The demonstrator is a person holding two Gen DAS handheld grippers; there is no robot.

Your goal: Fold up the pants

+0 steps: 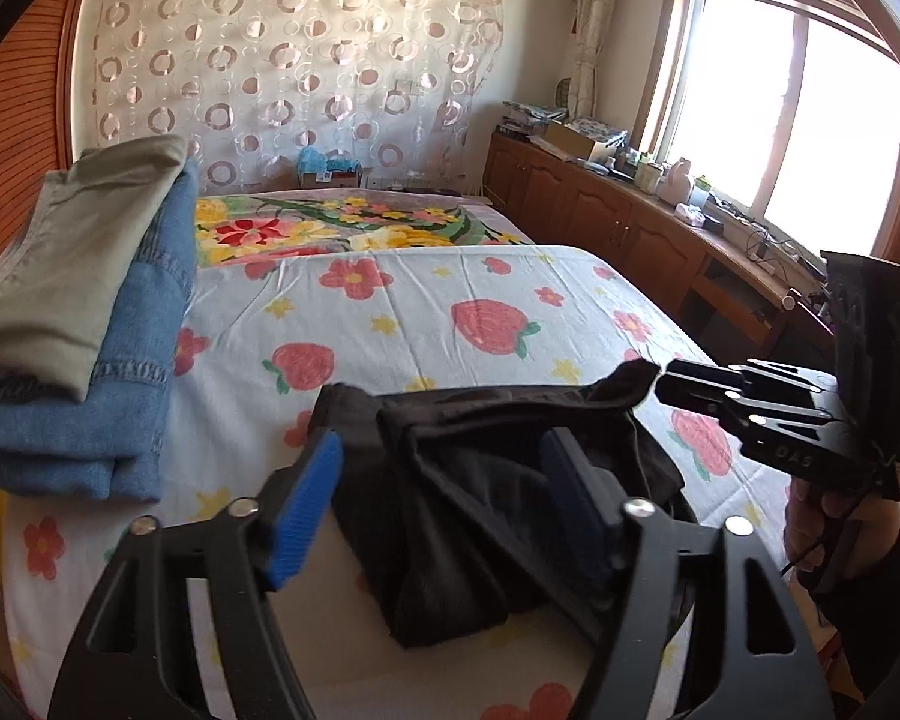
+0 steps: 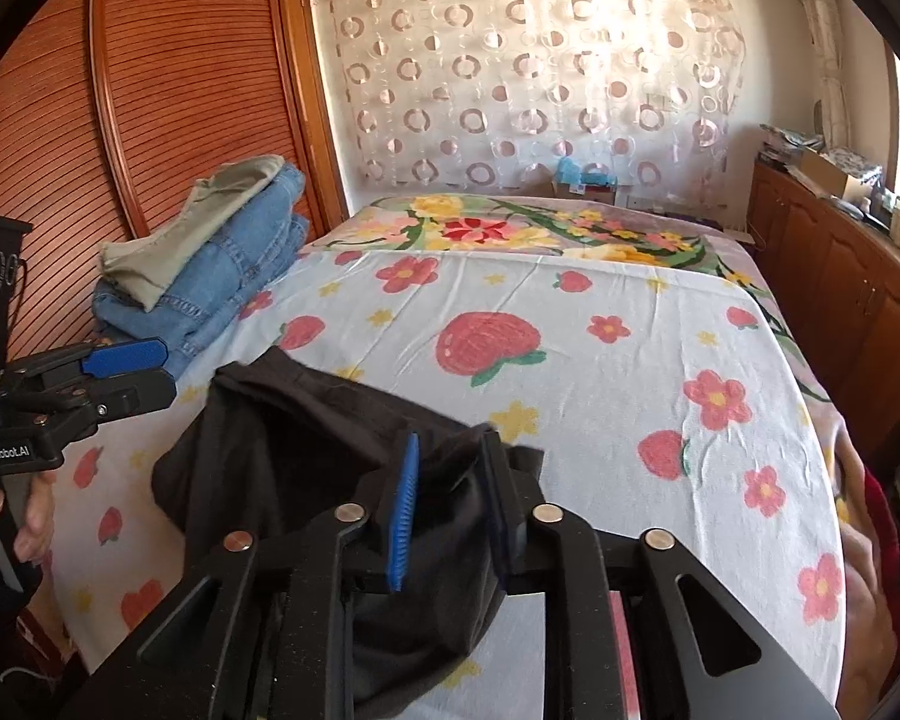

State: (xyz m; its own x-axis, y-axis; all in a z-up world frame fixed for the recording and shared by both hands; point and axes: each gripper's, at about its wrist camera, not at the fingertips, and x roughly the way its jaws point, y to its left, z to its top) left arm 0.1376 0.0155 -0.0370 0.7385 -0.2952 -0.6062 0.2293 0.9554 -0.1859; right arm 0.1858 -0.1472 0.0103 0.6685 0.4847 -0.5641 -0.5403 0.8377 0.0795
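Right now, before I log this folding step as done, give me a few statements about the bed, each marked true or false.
1. The black pants lie on the strawberry-print sheet. True.
2. The olive garment lies under the folded blue jeans. False: it lies on top of them.
3. The left hand-held gripper is shut. False: its jaws stand wide open, either side of the pants.
4. A floral blanket lies beyond the sheet. True.

Left gripper [image 1: 444, 480] agape, right gripper [image 2: 459, 504] seemingly ajar
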